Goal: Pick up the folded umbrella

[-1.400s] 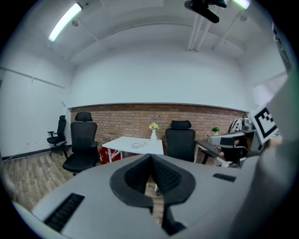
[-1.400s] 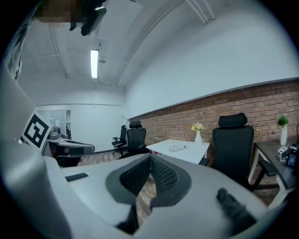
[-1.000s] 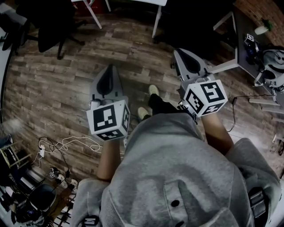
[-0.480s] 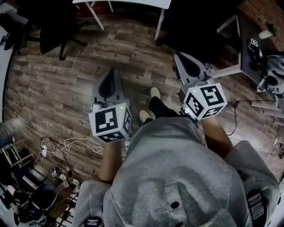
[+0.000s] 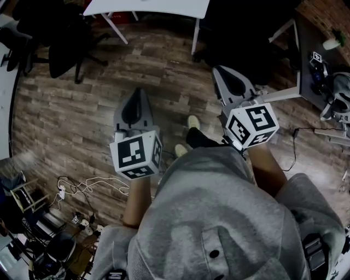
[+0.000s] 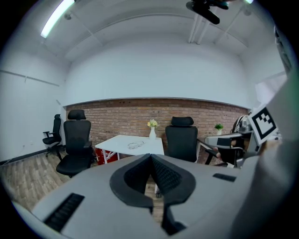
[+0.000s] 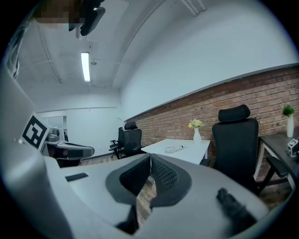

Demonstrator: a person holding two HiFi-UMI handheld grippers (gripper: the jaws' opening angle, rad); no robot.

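No folded umbrella shows in any view. In the head view my left gripper (image 5: 136, 91) and my right gripper (image 5: 219, 70) are held out side by side over the wooden floor (image 5: 82, 109), level and pointing towards a white table (image 5: 147, 6). Both are shut with nothing between the jaws. The left gripper view has the shut left gripper (image 6: 150, 155) in front of that table (image 6: 122, 141). My right gripper (image 7: 150, 155) is likewise shut in its own view. A small pale tangled item (image 6: 135, 144) lies on the tabletop; what it is I cannot tell.
A vase of flowers (image 6: 152, 132) stands at the table's far edge. Black office chairs (image 6: 77, 144) (image 6: 182, 137) (image 5: 60, 38) stand around it, before a brick wall. A dark desk with gear (image 5: 314, 60) is at the right. Cables and power strips (image 5: 82, 183) lie on the floor at the left.
The person has walked forward; the white table has come further into the top of the head view. Both grippers were carried along and stay shut.
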